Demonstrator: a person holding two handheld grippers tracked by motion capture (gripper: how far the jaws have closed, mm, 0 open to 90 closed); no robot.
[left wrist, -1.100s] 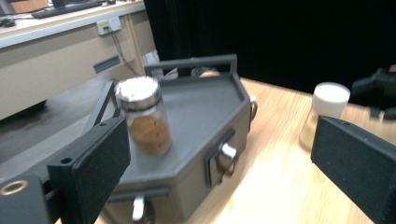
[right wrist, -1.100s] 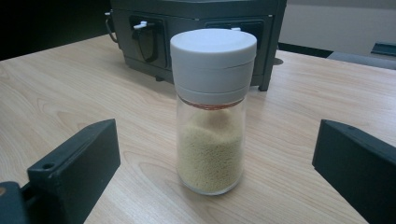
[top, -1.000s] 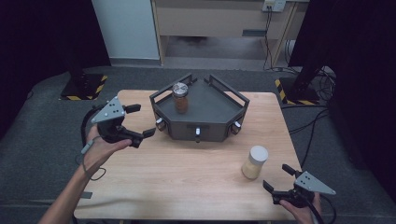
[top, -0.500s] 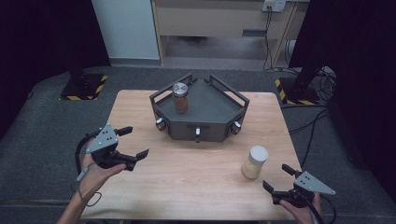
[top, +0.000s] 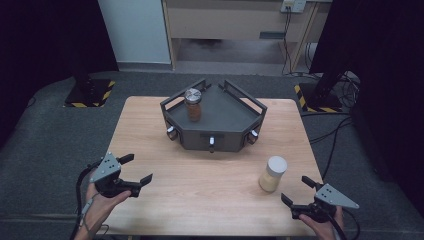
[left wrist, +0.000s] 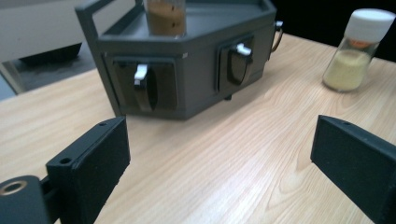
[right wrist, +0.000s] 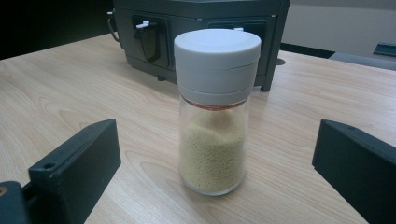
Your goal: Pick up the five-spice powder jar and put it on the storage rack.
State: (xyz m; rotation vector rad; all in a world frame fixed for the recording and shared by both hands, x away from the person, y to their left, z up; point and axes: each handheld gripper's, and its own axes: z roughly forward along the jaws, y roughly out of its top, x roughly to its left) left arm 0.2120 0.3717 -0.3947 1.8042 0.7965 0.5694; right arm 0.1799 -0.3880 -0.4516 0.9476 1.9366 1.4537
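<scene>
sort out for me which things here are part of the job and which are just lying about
Part of the job:
white-lidded jar of yellow powder, standing in front of the open right gripper
grey rack holding the brown spice jar
left gripper, open

Just around:
yellow-and-black striped bases on the floor
cables beside the table

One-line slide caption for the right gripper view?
Open right tool faces an upright white-capped jar of yellow granules on the wooden table, dark grey rack behind.
</scene>
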